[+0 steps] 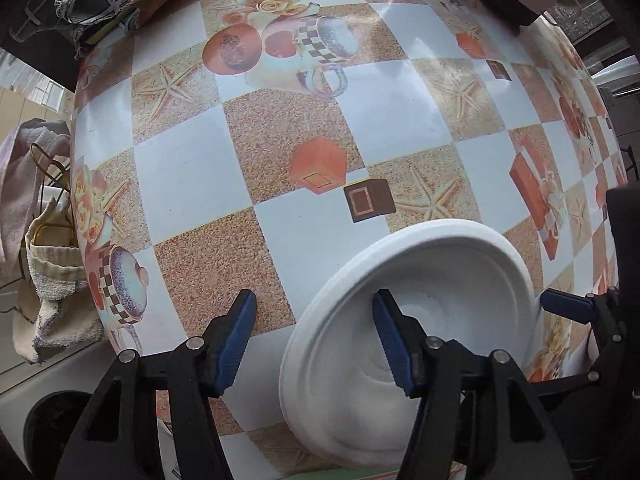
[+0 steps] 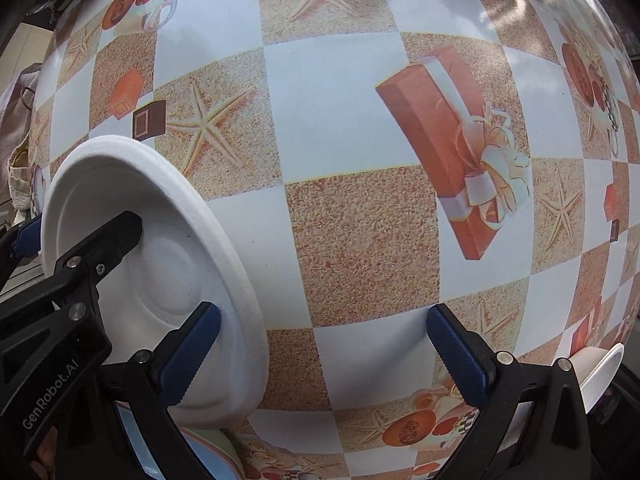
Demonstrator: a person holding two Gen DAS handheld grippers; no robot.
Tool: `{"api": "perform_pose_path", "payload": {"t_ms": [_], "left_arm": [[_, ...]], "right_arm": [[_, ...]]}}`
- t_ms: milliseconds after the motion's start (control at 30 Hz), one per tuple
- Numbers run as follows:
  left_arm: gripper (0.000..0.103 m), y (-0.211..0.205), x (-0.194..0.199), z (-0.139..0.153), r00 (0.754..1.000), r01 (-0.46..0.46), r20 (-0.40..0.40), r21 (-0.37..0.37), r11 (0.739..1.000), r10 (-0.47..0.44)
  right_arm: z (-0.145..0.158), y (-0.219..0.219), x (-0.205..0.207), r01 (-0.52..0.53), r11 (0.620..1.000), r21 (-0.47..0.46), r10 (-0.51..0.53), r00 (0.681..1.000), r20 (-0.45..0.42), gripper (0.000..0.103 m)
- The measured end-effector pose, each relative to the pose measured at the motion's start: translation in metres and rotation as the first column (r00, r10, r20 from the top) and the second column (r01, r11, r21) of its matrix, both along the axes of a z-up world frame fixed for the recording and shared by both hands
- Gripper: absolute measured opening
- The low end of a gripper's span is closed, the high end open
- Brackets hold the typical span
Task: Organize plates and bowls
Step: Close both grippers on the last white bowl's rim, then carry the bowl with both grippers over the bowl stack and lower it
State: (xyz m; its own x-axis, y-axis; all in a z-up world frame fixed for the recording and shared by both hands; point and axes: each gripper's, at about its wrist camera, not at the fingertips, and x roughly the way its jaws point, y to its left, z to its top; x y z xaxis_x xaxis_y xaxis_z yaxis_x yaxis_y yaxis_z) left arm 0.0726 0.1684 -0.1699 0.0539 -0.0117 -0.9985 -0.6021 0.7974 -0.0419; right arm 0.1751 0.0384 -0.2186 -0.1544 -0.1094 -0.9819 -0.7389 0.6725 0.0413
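Patterned tablecloth point(image 1: 192, 176), towels point(image 1: 44, 276) beside, possibly cup point(image 2: 600, 372)

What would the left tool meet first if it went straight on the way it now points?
Probably the rim of the white plate. The left tool points down at the table, one finger inside the plate, the other outside over the tablecloth. Depth is unclear, so it may touch already.

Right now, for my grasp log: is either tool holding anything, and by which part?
Nothing is clamped. The left tool and right tool each straddle the rim of the white plate, jaws open.
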Motion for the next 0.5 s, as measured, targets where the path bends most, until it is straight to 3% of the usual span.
{"api": "perform_pose_path", "payload": {"t_ms": [67, 133, 233, 367, 500], "left_arm": [[0.054, -0.009, 0.008, 0.001, 1.000, 0.029, 0.007, -0.001, 1.000, -0.029], [0.037, -0.022, 0.014, 0.002, 0.998, 0.053, 0.030, -0.039, 0.998, -0.052], [0.037, -0.038, 0.023, -0.001, 0.998, 0.066, 0.027, -0.035, 0.997, -0.065], [0.032, -0.058, 0.035, -0.004, 0.997, 0.079, 0.022, -0.076, 0.994, -0.077], [0.034, -0.077, 0.045, 0.000, 0.997, 0.079, 0.014, -0.044, 0.996, -0.079]], "right_arm": [[0.001, 0.001, -0.001, -0.025, 1.000, 0.007, 0.025, 1.000, 0.005, 0.103], [0.009, 0.011, -0.015, -0.062, 0.998, 0.015, 0.062, 0.997, 0.037, 0.096], [0.020, 0.007, -0.022, -0.090, 0.995, 0.053, 0.087, 0.994, 0.069, 0.077], [0.033, -0.006, -0.019, -0.106, 0.991, 0.086, 0.097, 0.990, 0.100, 0.038], [0.037, -0.025, -0.007, -0.040, 0.988, 0.152, 0.044, 0.999, -0.024, 0.033]]}}
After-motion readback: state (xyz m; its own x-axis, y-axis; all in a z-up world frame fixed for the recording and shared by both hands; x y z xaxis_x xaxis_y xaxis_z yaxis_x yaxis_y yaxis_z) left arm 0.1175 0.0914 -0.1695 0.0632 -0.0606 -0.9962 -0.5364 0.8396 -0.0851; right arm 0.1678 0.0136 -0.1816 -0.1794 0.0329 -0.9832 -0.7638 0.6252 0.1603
